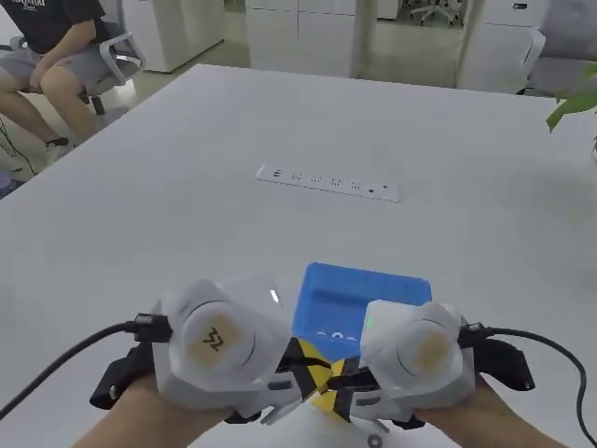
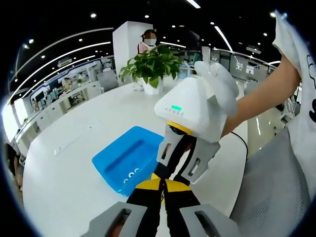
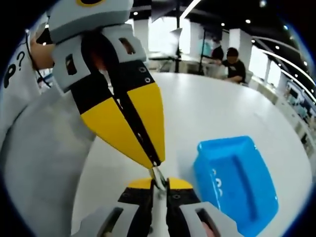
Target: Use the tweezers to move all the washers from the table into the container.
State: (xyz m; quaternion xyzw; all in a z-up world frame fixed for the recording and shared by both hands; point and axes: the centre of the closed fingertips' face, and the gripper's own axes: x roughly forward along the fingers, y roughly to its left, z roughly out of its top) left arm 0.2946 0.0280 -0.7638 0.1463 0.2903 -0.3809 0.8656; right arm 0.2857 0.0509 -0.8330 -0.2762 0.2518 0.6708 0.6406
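Two grippers tip to tip on slim tweezers, beside a blue container.

Nearest, we list the right gripper (image 3: pixel 159 186), its black-and-yellow jaws clenched to a slit on the tweezers (image 3: pixel 158 177), a thin sliver of bright metal standing between them. The left gripper (image 3: pixel 156 162) has its yellow wedge jaws pressed flat together, with the tips meeting the tweezers' upper end. We cannot tell whether they pinch it. Both have glossy white housings and trail black cables. Just beyond sits the container (image 3: pixel 247 163), a shallow rectangular tray of smooth blue plastic with rounded corners. The washers (image 3: pixel 216 183), a few small pale rings, lie inside it at the end nearest the grippers. The container rests on a matte white table (image 1: pixel 187 187). Farther off we note a white power strip (image 1: pixel 328 183), then a potted plant (image 2: pixel 153 64) and a seated person (image 1: pixel 56 47).
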